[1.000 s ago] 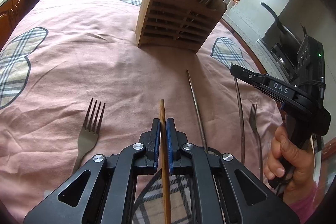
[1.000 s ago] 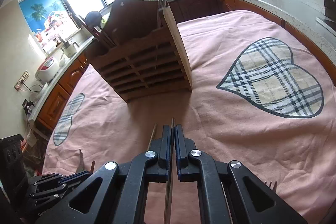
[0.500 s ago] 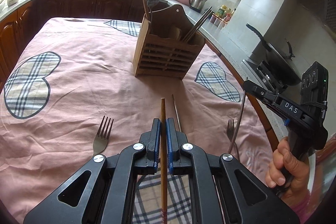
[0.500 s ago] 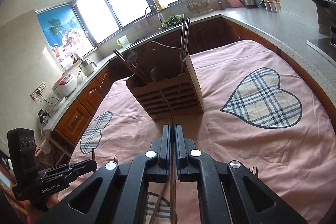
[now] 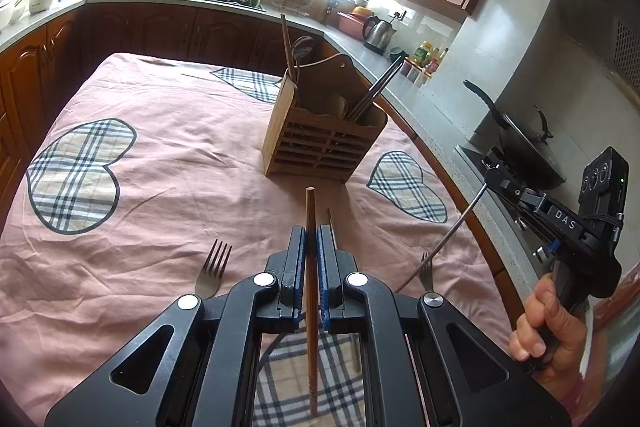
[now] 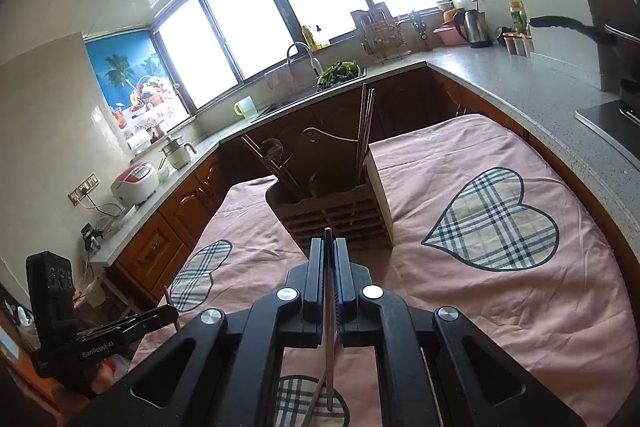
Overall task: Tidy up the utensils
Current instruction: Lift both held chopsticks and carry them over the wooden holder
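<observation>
Gripping chopsticks: "GenRobot.AI" left gripper (image 5: pixel 311 239) wooden, "DAS" right gripper (image 6: pixel 330 251) metal.

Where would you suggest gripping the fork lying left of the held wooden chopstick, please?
Probably the fork by its neck just behind the tines, from above, jaws across it: it lies flat on the cloth, tines pointing away; its handle is hidden behind the left gripper.

Two printed marks on the handheld grippers

"DAS" stands in white on the right gripper (image 5: pixel 490 173) at the frame's right edge; "GenRobot.AI" stands in white on the left gripper (image 6: pixel 170 311), lower left.
</observation>
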Tool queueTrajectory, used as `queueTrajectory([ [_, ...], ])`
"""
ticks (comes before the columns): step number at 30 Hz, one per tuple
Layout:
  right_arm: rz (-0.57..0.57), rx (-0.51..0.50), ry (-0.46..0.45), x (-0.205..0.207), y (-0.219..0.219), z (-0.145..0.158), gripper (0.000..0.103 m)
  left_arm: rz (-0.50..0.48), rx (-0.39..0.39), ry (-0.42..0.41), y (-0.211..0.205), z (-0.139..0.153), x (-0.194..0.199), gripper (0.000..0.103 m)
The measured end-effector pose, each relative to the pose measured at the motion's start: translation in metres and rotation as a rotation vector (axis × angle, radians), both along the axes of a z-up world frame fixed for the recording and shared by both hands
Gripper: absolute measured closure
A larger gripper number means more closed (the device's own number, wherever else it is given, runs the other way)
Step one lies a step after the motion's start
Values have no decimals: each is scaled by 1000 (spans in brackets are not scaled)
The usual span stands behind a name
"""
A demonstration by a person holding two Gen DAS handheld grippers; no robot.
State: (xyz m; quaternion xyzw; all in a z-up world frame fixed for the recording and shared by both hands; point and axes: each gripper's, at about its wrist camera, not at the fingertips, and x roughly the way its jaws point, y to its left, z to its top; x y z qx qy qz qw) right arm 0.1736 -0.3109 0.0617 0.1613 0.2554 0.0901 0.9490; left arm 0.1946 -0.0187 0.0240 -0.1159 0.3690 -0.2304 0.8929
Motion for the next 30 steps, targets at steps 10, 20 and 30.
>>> queueTrajectory([
  [10,-21,3,-37,-3,-5,11,99,23,-22,-40,3,12,3,98],
  [20,-28,7,-63,2,-9,18,99,33,-30,-76,3,25,11,98],
  [30,-39,9,-80,7,-15,23,99,35,-40,-91,0,31,21,98],
])
